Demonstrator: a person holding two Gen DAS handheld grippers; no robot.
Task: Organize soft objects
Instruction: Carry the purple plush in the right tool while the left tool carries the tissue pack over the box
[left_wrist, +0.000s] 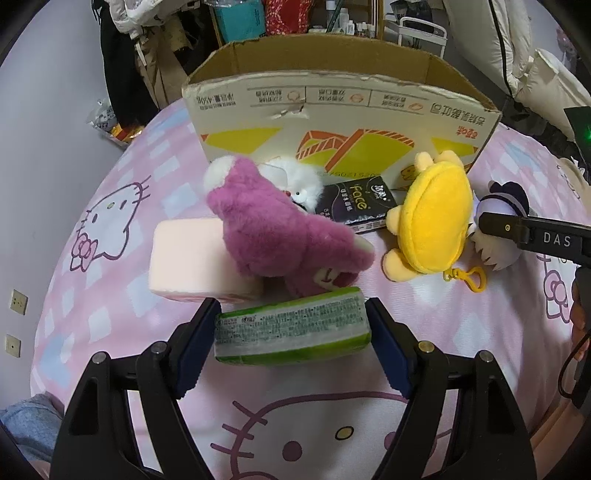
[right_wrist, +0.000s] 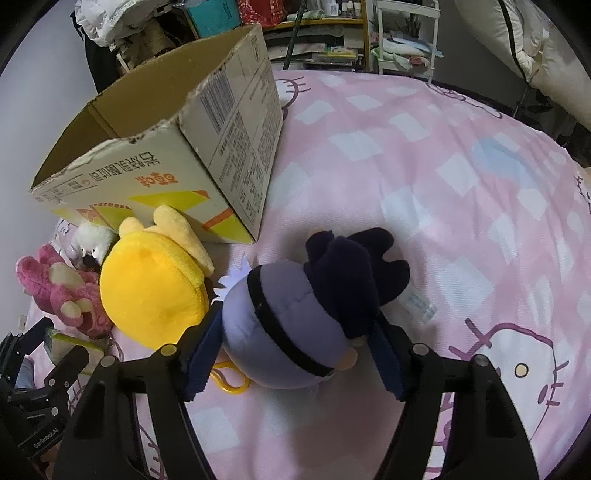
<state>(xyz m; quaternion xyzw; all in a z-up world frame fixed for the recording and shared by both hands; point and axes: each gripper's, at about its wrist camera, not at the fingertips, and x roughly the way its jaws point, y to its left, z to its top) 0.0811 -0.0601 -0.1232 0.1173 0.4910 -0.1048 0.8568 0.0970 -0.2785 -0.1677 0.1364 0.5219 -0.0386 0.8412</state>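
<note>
A: What does the left gripper (left_wrist: 291, 326) have?

B: A green tissue pack (left_wrist: 291, 332) lies flat on the pink bedspread (left_wrist: 122, 258), right between the blue pads (left_wrist: 192, 343). The left pad meets the pack's end; the right pad sits at the other end, though whether it presses is hard to tell. The jaws stand fairly wide, as wide as the pack is long.

A: And the right gripper (right_wrist: 291, 354)?

B: Its fingers flank a purple plush (right_wrist: 280, 321) with a dark navy top, also resting on the bedspread. Both pads (right_wrist: 201, 354) lie against the plush's sides; a firm squeeze cannot be confirmed.

A: What sits around them?

B: In the left view, a pink bear (left_wrist: 273, 232) leans over a pale pink block (left_wrist: 188, 258) just behind the green pack. A white plush (left_wrist: 295, 181) lies behind the bear, touching a black tissue pack (left_wrist: 358, 203). A yellow plush (left_wrist: 432, 218) with a yellow clip lies right of that, beside the purple one.

A: And the box?

B: An open cardboard box (left_wrist: 332, 122) stands at the far side of the toys, close behind the white and yellow plushes. No contents can be seen in the part of its inside that shows. Clutter and shelves fill the background beyond the bed.
</note>
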